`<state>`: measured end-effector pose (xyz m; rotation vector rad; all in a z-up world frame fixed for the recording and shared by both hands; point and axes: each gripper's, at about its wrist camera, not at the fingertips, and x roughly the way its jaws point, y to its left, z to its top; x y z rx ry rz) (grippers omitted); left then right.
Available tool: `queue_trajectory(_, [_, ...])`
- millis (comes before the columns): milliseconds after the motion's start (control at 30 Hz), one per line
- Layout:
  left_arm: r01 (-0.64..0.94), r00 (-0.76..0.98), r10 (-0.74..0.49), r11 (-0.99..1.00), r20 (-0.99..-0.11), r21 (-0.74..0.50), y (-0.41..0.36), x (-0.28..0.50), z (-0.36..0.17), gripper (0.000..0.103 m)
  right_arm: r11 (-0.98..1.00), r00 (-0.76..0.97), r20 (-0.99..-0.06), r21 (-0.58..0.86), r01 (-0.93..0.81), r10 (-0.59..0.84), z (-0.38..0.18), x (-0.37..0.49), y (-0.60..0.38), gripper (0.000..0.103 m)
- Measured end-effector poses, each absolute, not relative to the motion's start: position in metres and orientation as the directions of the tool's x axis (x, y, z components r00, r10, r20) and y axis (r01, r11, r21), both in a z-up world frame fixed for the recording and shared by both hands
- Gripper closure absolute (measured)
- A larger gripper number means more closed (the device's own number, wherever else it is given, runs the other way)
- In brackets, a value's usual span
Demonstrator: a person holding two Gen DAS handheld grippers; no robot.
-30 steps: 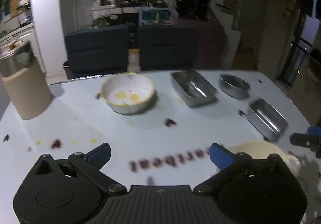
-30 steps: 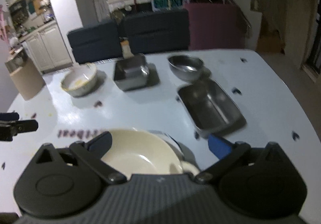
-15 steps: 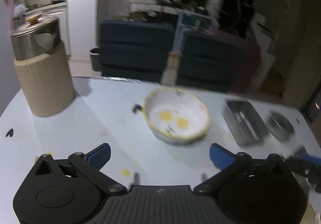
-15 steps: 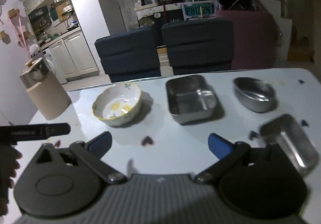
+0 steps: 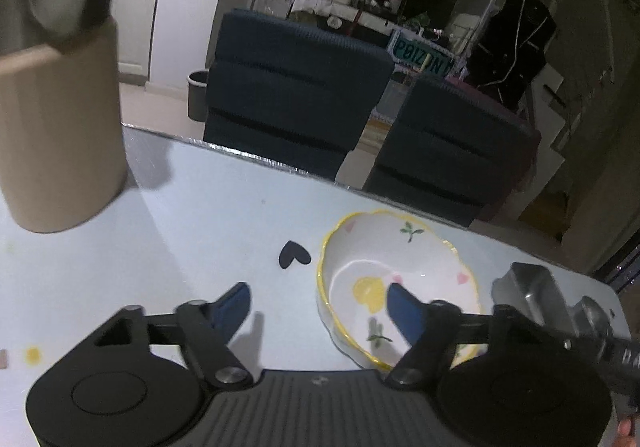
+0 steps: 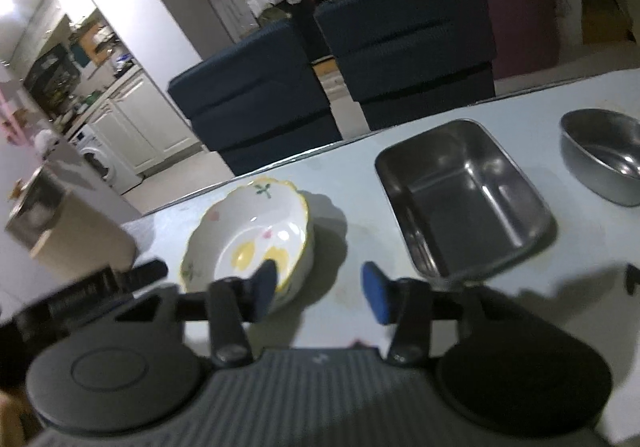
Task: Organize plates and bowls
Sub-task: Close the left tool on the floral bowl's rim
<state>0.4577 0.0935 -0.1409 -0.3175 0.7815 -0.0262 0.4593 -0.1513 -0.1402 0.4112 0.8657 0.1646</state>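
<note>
Ceramic, scalloped and yellow-rimmed, the floral bowl sat on the white table as my left gripper and right gripper were closing astride opposite rims, unclamped yet, so I judged an even squeeze best

Both hand-held grippers closing, empty

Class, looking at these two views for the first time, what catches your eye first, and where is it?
The flowered bowl with its yellow scalloped rim stands out on the pale table; both grippers' blue fingers are closing over its rim from either side. A steel tray sits right of it, a tan canister at far left.
</note>
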Motion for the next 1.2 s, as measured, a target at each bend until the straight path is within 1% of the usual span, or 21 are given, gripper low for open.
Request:
queue_trajectory(33, [-0.087,0.710,-0.146,0.953,-0.689,-0.291,0.094,0.462,-0.145,0.038,0.908,0.637,-0.709,0.418,0.035,0.302,-0.144,0.466,-0.150,0.052])
queue_trajectory(100, [-0.071,0.709,-0.153,0.956,-0.689,-0.285,0.093,0.471,-0.150,0.048,0.902,0.626,-0.715,0.430,0.041,0.312,-0.150,0.474,-0.147,0.052])
queue_trajectory(167, [-0.054,0.713,-0.159,0.959,-0.683,-0.279,0.091,0.478,-0.154,0.053,0.902,0.617,-0.722,0.429,0.043,0.314,-0.156,0.481,-0.145,0.052])
queue_trajectory(233, [-0.045,0.717,-0.162,0.960,-0.678,-0.276,0.089,0.485,-0.156,0.061,0.908,0.612,-0.727,0.417,0.034,0.311,-0.161,0.484,-0.141,0.053])
queue_trajectory(267, [-0.045,0.723,-0.159,0.960,-0.673,-0.276,0.088,0.487,-0.157,0.075,0.908,0.612,-0.726,0.418,0.030,0.314,-0.160,0.488,-0.136,0.055])
queue_trajectory(300, [-0.051,0.727,-0.156,0.959,-0.669,-0.280,0.089,0.488,-0.159,0.091,0.908,0.612,-0.725,0.419,0.029,0.315,-0.161,0.488,-0.135,0.059])
queue_trajectory(333, [-0.057,0.724,-0.157,0.957,-0.672,-0.285,0.090,0.490,-0.161,0.095,0.908,0.612,-0.725,0.419,0.027,0.316,-0.161,0.488,-0.133,0.064])
queue_trajectory(400, [-0.063,0.716,-0.159,0.955,-0.679,-0.290,0.091,0.493,-0.166,0.094,0.910,0.605,-0.728,0.414,0.014,0.322,-0.163,0.492,-0.128,0.067])
queue_trajectory(467, [-0.056,0.711,-0.173,0.952,-0.682,-0.301,0.093,0.493,-0.169,0.094,0.915,0.603,-0.733,0.404,0.014,0.315,-0.165,0.498,-0.123,0.072])
queue_trajectory(500, [-0.053,0.709,-0.179,0.951,-0.682,-0.304,0.093,0.493,-0.170,0.095,0.917,0.600,-0.737,0.398,0.012,0.311,-0.166,0.501,-0.121,0.083])
queue_trajectory(533, [-0.052,0.708,-0.180,0.951,-0.683,-0.305,0.093,0.493,-0.170,0.095,0.919,0.598,-0.738,0.395,0.007,0.313,-0.166,0.502,-0.118,0.088])
queue_trajectory(667, [-0.044,0.711,-0.168,0.958,-0.683,-0.282,0.090,0.488,-0.168,0.095,0.942,0.602,-0.747,0.336,-0.023,0.281,-0.163,0.503,-0.111,0.089])
queue_trajectory(833, [0.006,0.672,-0.189,0.968,-0.716,-0.250,0.086,0.467,-0.162,0.092,0.953,0.595,-0.756,0.297,-0.057,0.271,-0.162,0.495,-0.110,0.089])
queue_trajectory(967, [0.075,0.614,-0.218,0.973,-0.758,-0.219,0.083,0.449,-0.157,0.090,0.950,0.569,-0.769,0.302,-0.077,0.291,-0.160,0.478,-0.117,0.090])
queue_trajectory(1100, [0.059,0.602,-0.212,0.973,-0.770,-0.222,0.084,0.454,-0.159,0.091,0.948,0.545,-0.778,0.296,-0.119,0.312,-0.157,0.462,-0.120,0.087])
queue_trajectory(1200, [0.040,0.593,-0.216,0.970,-0.776,-0.240,0.087,0.463,-0.169,0.090,0.942,0.544,-0.777,0.324,-0.085,0.317,-0.159,0.466,-0.121,0.087])
